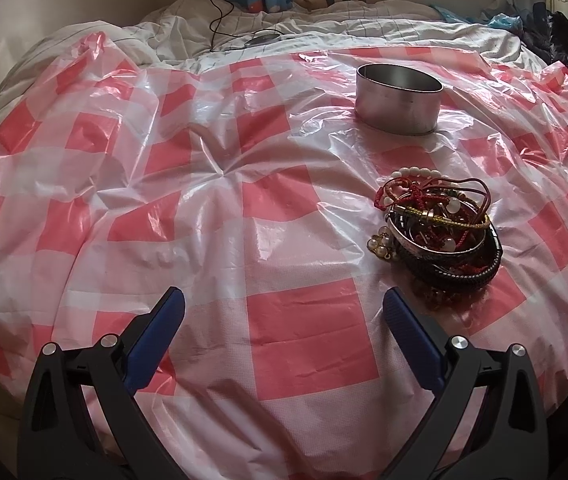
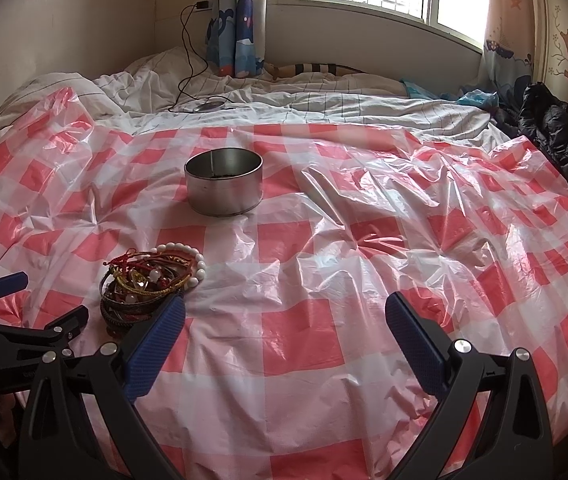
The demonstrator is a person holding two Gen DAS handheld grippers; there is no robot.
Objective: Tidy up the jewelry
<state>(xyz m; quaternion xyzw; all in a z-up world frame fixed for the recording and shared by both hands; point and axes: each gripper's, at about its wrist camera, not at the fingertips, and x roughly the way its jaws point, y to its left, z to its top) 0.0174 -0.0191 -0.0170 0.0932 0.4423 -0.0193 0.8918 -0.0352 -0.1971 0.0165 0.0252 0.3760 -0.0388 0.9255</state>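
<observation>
A tangled pile of bracelets and bangles (image 1: 438, 228) lies on the red-and-white checked plastic sheet (image 1: 244, 184); it also shows in the right wrist view (image 2: 152, 280). A round metal tin (image 1: 399, 98) stands open behind the pile, and in the right wrist view (image 2: 223, 182) a few dark bits lie at its bottom. My left gripper (image 1: 284, 300) is open and empty, its right finger just in front of the pile. My right gripper (image 2: 284, 308) is open and empty, its left finger beside the pile. The left gripper also shows at the left edge of the right wrist view (image 2: 8, 284).
The sheet covers a bed with a rumpled white quilt (image 2: 304, 108). A black cable and a small round device (image 2: 210, 105) lie on the quilt. A dark jacket (image 2: 556, 132) lies at the right. Curtains (image 2: 236, 40) and a window stand behind.
</observation>
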